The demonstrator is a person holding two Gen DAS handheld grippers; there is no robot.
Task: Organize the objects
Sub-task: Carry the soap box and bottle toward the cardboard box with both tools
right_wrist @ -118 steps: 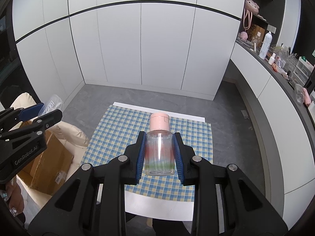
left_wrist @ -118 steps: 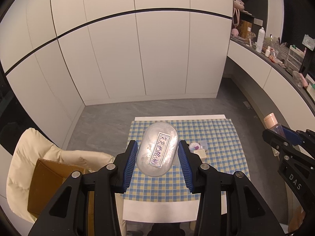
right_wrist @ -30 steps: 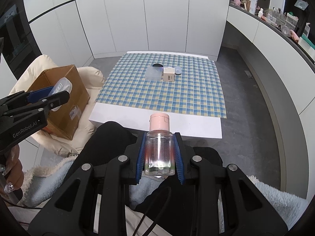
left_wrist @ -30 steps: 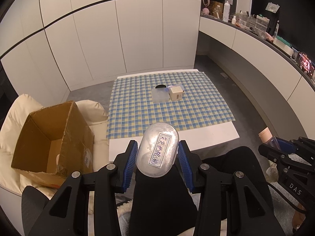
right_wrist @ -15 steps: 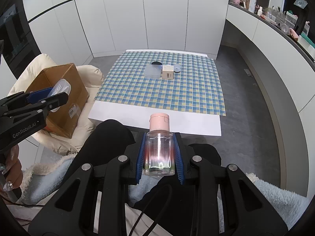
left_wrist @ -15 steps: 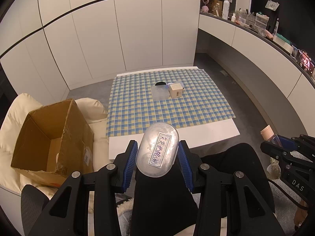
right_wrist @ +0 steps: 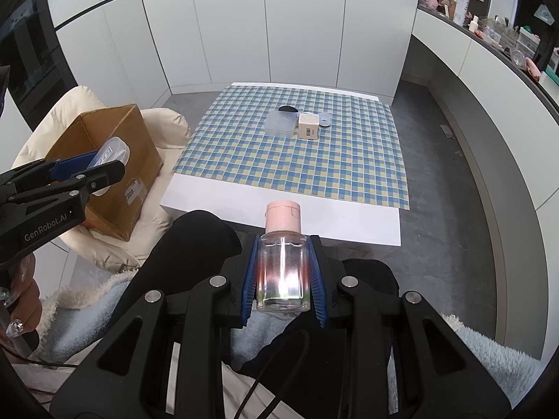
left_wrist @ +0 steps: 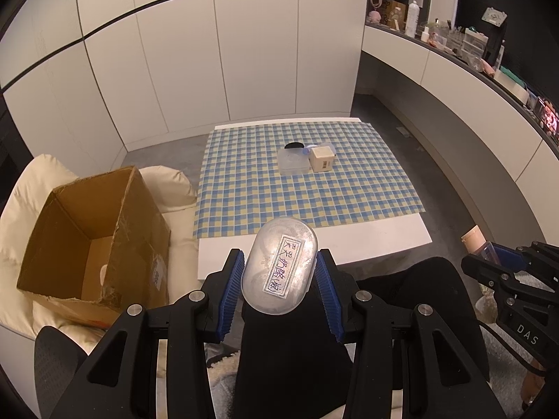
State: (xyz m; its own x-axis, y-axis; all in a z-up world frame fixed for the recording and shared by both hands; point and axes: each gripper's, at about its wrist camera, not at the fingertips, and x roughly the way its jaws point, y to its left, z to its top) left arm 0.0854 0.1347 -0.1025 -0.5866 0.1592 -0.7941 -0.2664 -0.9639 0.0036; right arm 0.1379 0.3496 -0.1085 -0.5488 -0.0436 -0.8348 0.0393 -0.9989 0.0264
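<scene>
Left claw (left_wrist: 279,288) is clamped on a clear oval container (left_wrist: 279,265) with a handwritten label, held above the person's lap, short of the table (left_wrist: 349,241). Right claw (right_wrist: 283,276) is clamped on a clear bottle (right_wrist: 282,272) with a pink cap, also over the lap.

On the checked cloth (left_wrist: 244,188) sit a clear box (left_wrist: 292,162), a small cream box (left_wrist: 322,159) and a dark disc (left_wrist: 294,146), grouped close together. An open cardboard box (left_wrist: 94,237) rests on a cream cushion to the left of the table.

Risks, as judged:
- The container is gripped on its smooth curved sides; a jolt or tilt could let it slide out.
- The bottle is held by its body with the cap unsupported, so a swing could twist it loose.
- The cardboard box sits on soft padding and may tip if an item drops on its rim.
</scene>
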